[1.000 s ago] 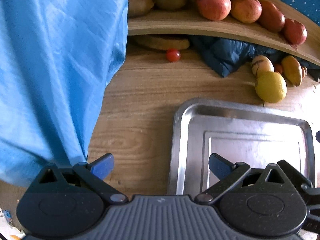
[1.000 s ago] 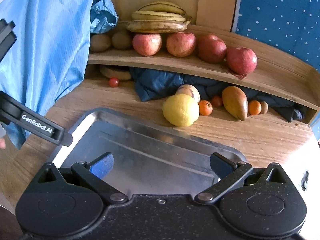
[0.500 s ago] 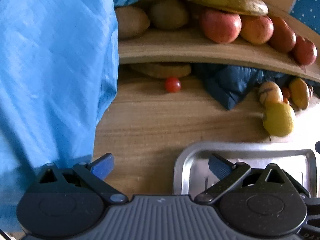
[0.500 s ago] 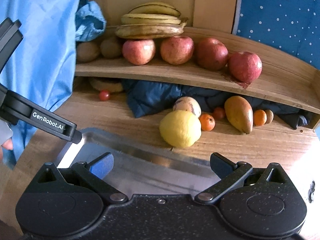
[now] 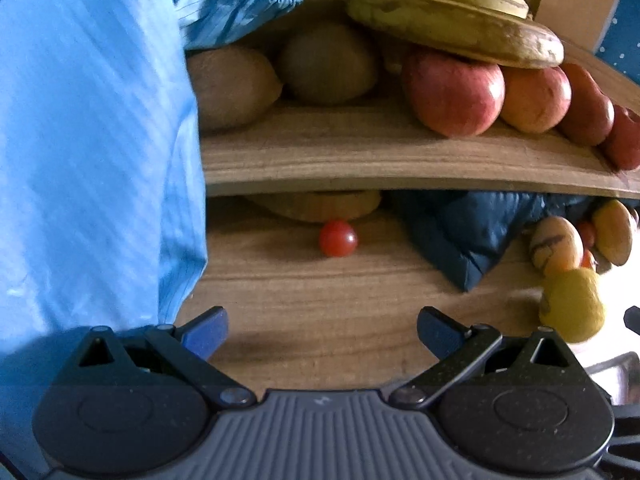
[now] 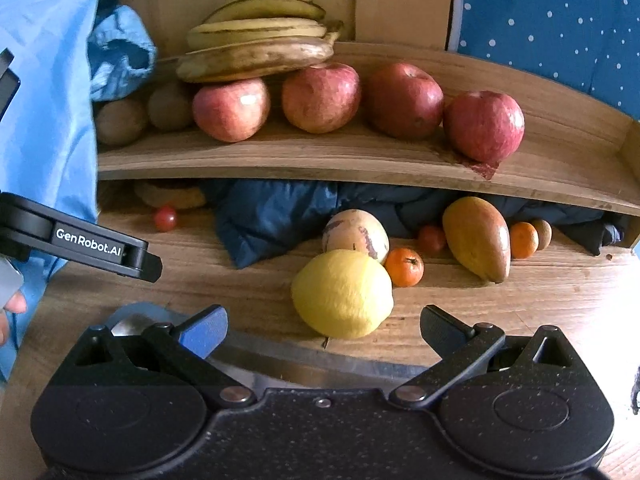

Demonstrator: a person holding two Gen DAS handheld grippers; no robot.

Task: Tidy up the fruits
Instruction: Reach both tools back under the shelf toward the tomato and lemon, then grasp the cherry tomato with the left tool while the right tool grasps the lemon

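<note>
Wood with a warm brown grain makes up both the curved upper shelf [image 6: 360, 160] and the flat lower board [image 6: 520, 300] beneath it. On the shelf lie four round, red-blushed apples [image 6: 320, 98] in a row, two fuzzy brown kiwis [image 6: 170, 106] to their left, and a stack of yellow, brown-spotted bananas [image 6: 256, 46] resting on the leftmost apples. Under the shelf a crumpled dark blue quilted cloth [image 6: 272, 220] sits on the board. In front of it are a dimpled yellow lemon [image 6: 342, 294], a striped cream-coloured round fruit [image 6: 356, 236] touching it behind, a small glossy orange mandarin [image 6: 405, 266], a smooth tapering russet pear [image 6: 478, 238], and, well to the left, a shiny red cherry tomato [image 5: 338, 239]. A brushed steel tray [image 6: 304, 372] shows its rim just before the lemon.

Both tools are spread wide and hold nothing: the left gripper [image 5: 322, 332] faces the tomato, the right gripper [image 6: 324, 332] faces the lemon. White lettering "GenRobot.AI" marks the left tool's black arm in the right wrist view. Pale blue striped fabric [image 5: 88, 160] fills the left side.
</note>
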